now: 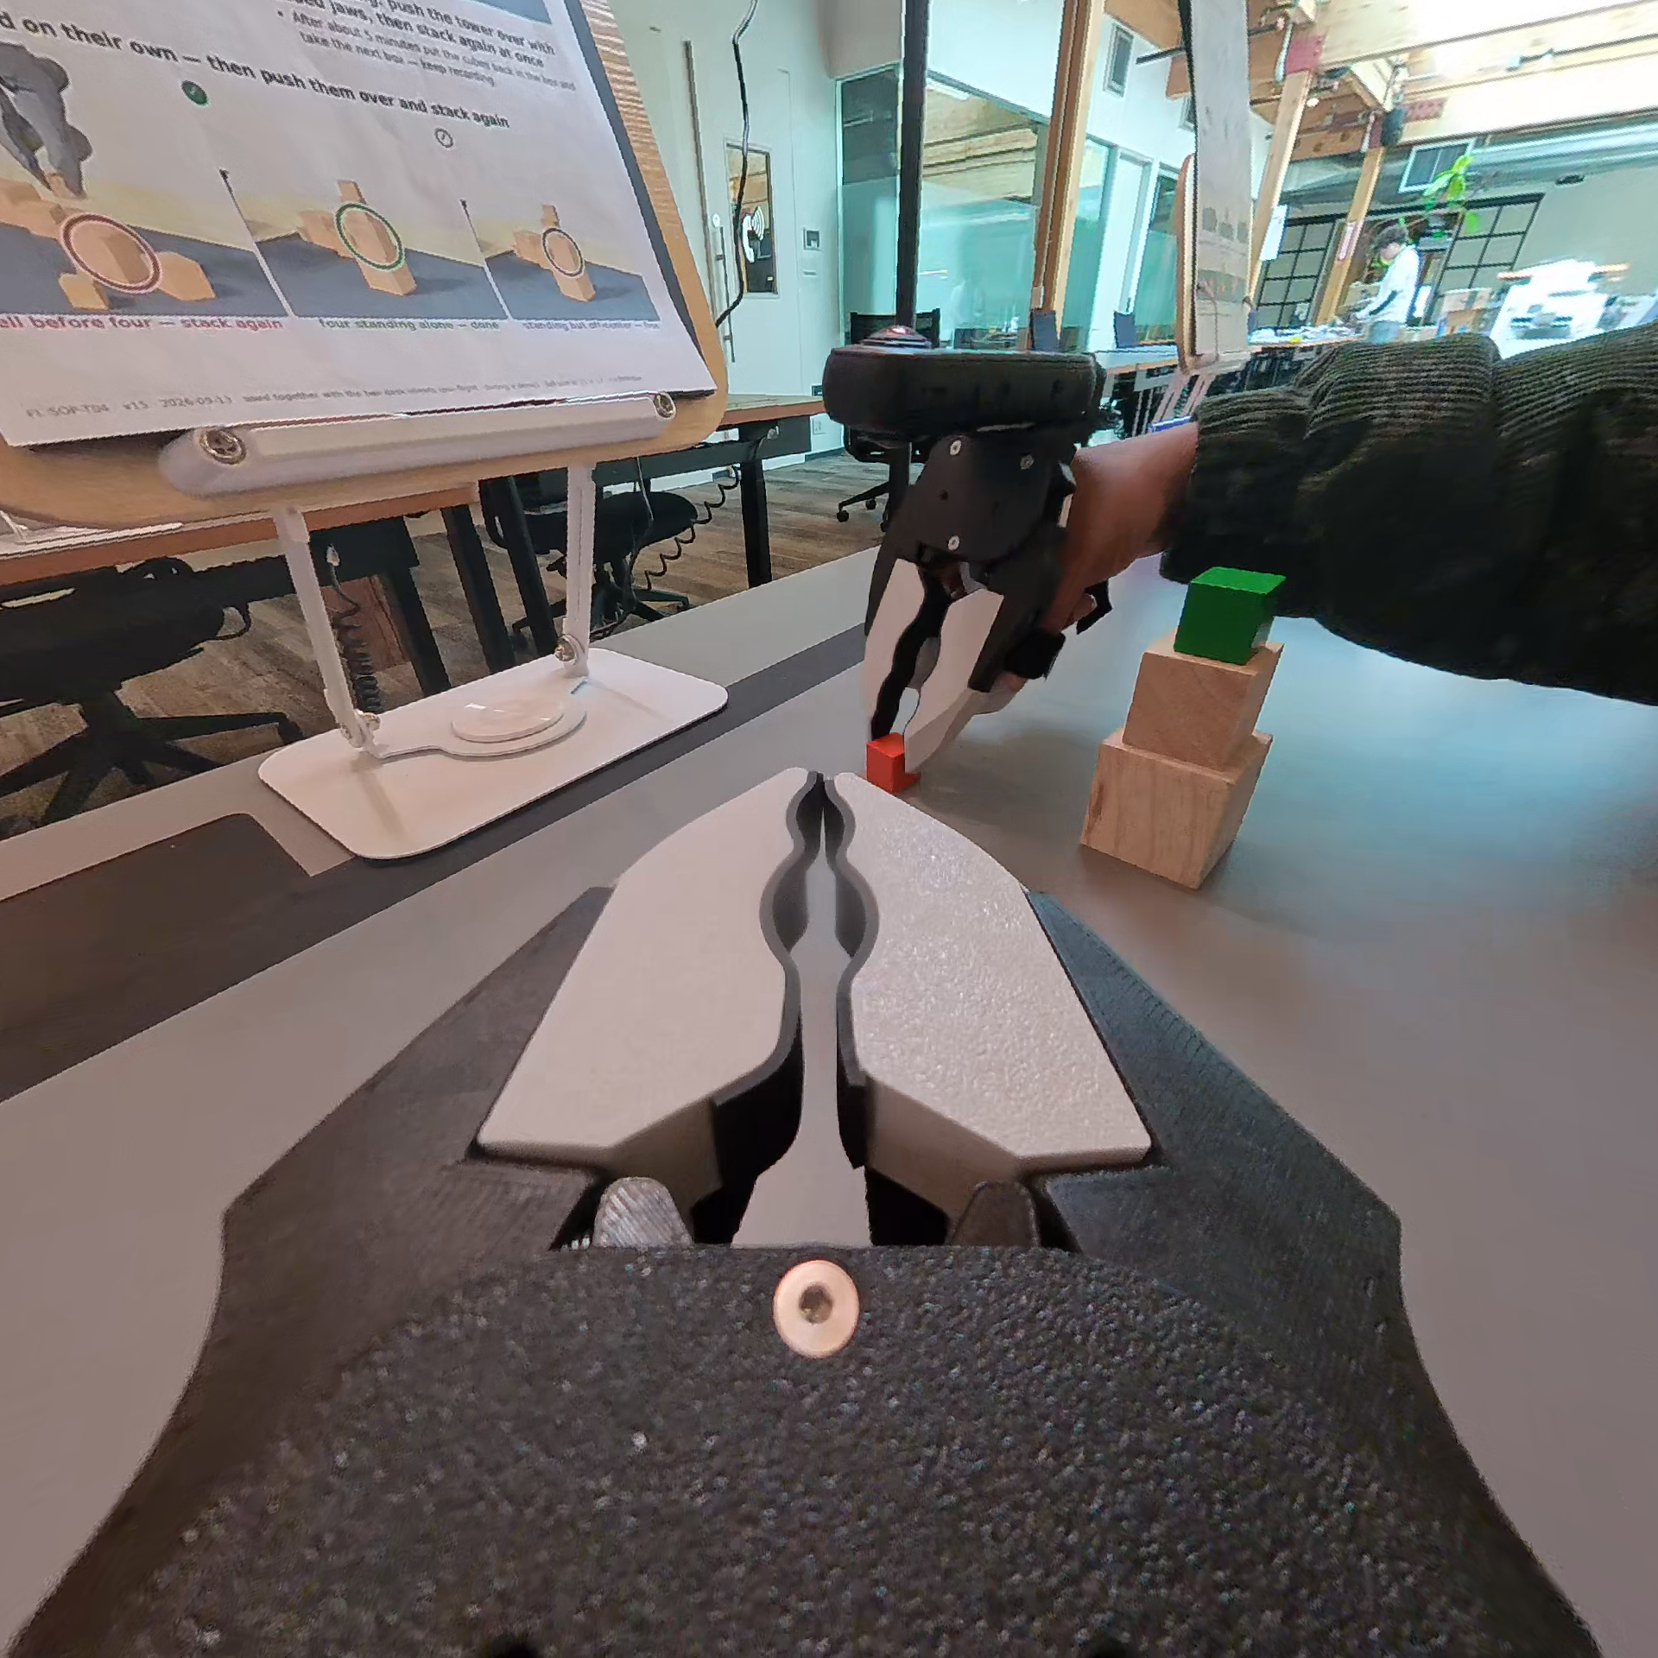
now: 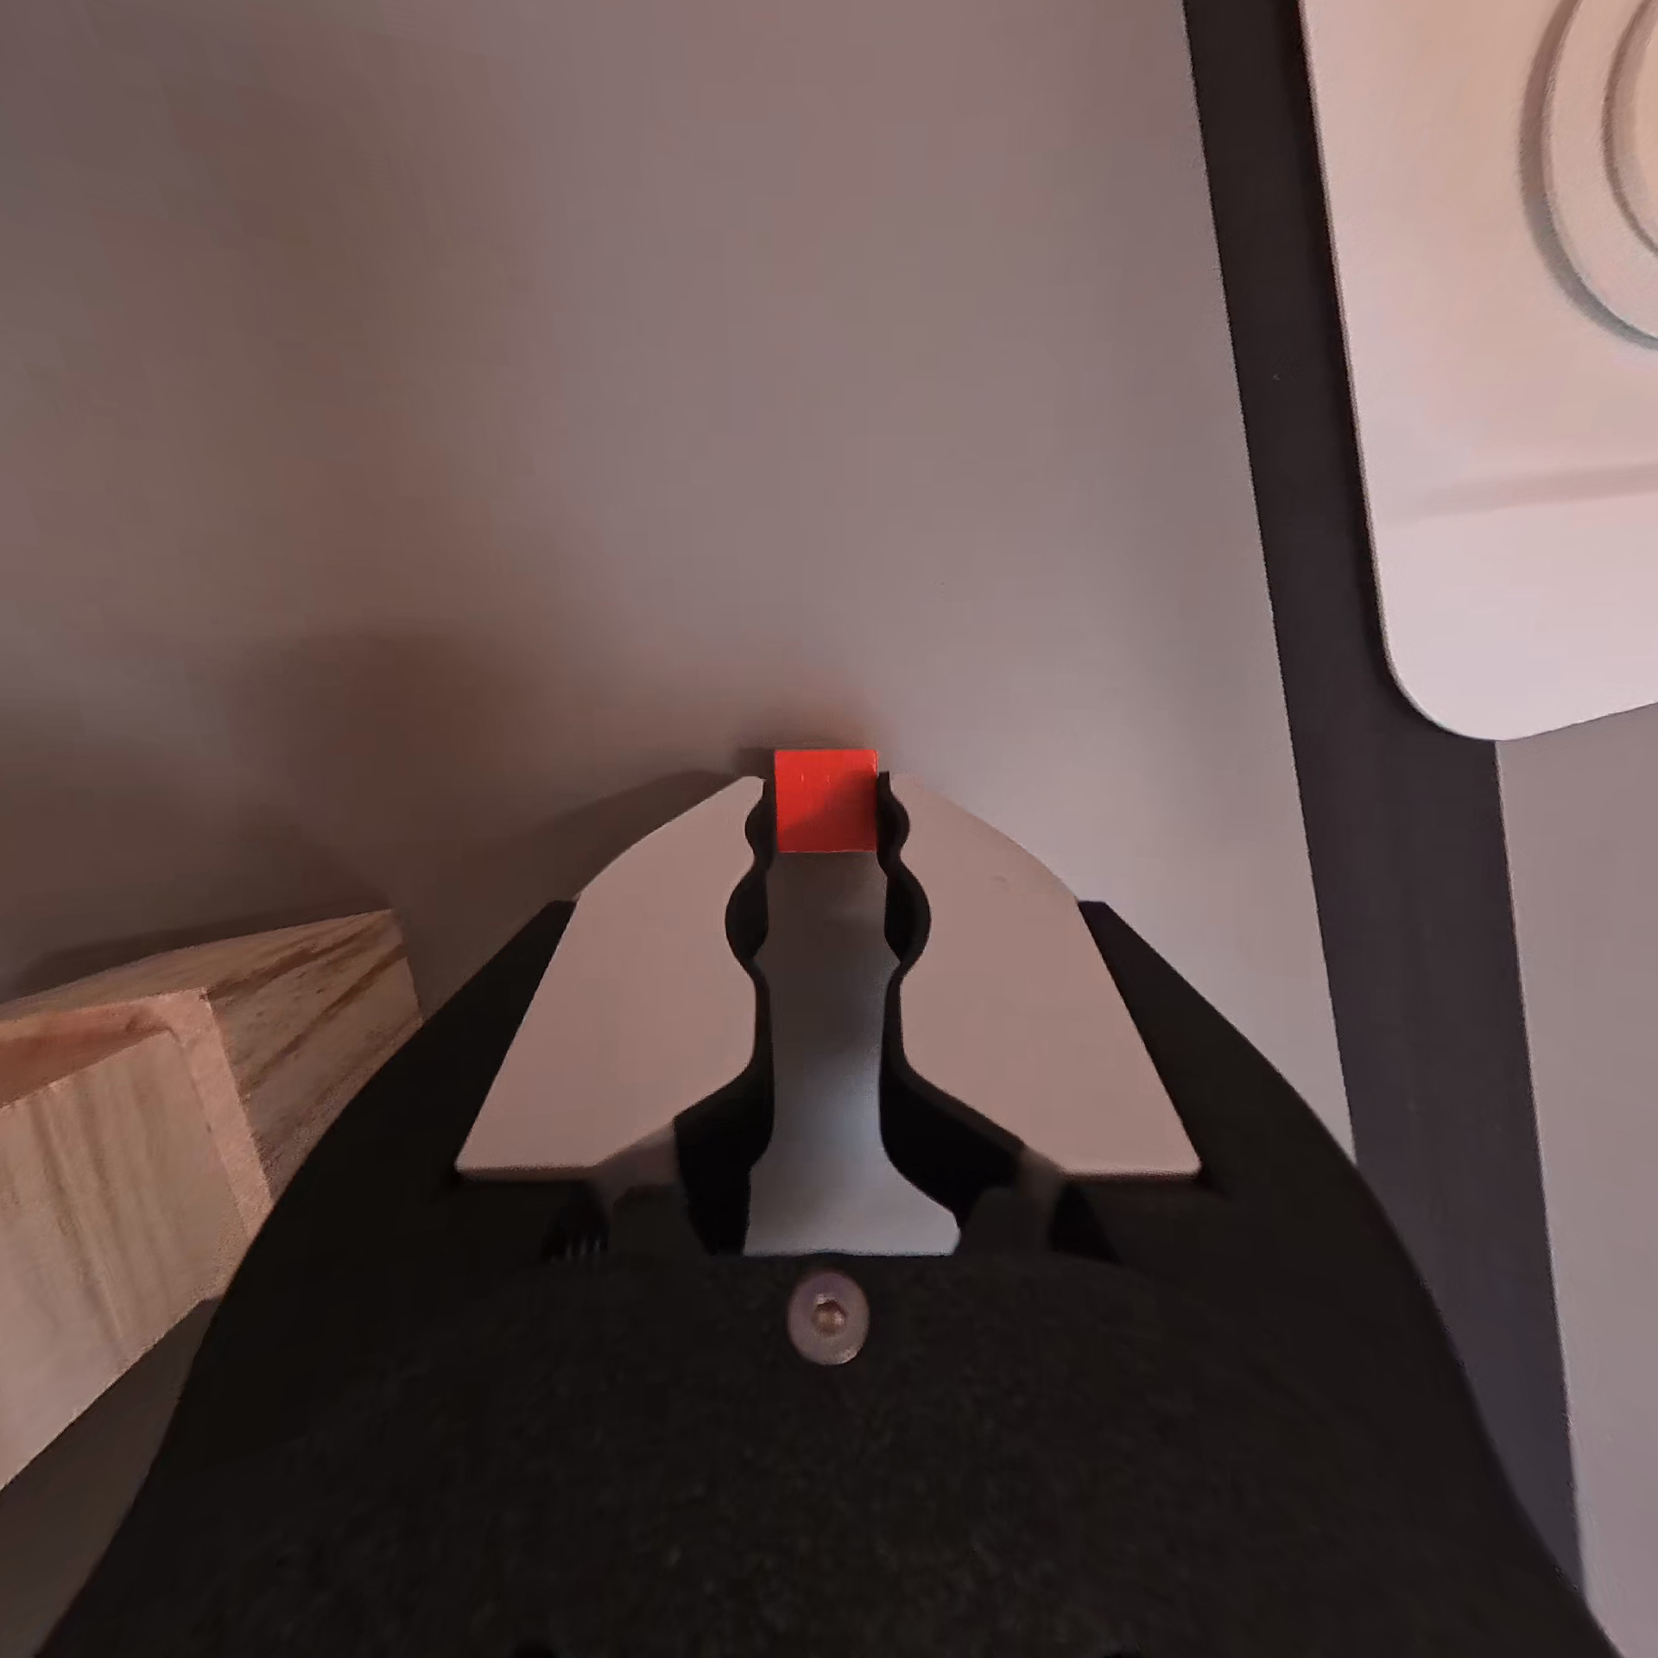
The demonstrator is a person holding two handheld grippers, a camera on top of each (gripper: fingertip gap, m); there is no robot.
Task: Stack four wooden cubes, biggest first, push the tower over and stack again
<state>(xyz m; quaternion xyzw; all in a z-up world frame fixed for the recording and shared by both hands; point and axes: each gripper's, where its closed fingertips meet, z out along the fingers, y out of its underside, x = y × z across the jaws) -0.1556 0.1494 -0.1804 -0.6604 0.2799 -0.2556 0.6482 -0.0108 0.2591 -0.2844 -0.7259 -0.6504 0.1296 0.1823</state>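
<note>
My right gripper (image 2: 824, 789) points down at the grey table (image 2: 538, 449), and its two pads press on both sides of a small red cube (image 2: 824, 812) that rests on the table. The left wrist view shows that gripper (image 1: 897, 749) from the side with the red cube (image 1: 888, 761) at its fingertips, held by a hand in a dark green sleeve. My left gripper (image 1: 824, 781) is shut with nothing in it, low over the table just in front of the red cube.
A tower stands right of the red cube: a green cube (image 1: 1227, 615) on a mid-size wooden cube (image 1: 1198, 700) on a large wooden cube (image 1: 1166, 807); the wooden cubes also show at the lower left in the right wrist view (image 2: 135, 1121). A white stand (image 1: 502, 754) holding a printed sheet stands to the left. The tips of one gripper are about 20 cm away from the tips of the other.
</note>
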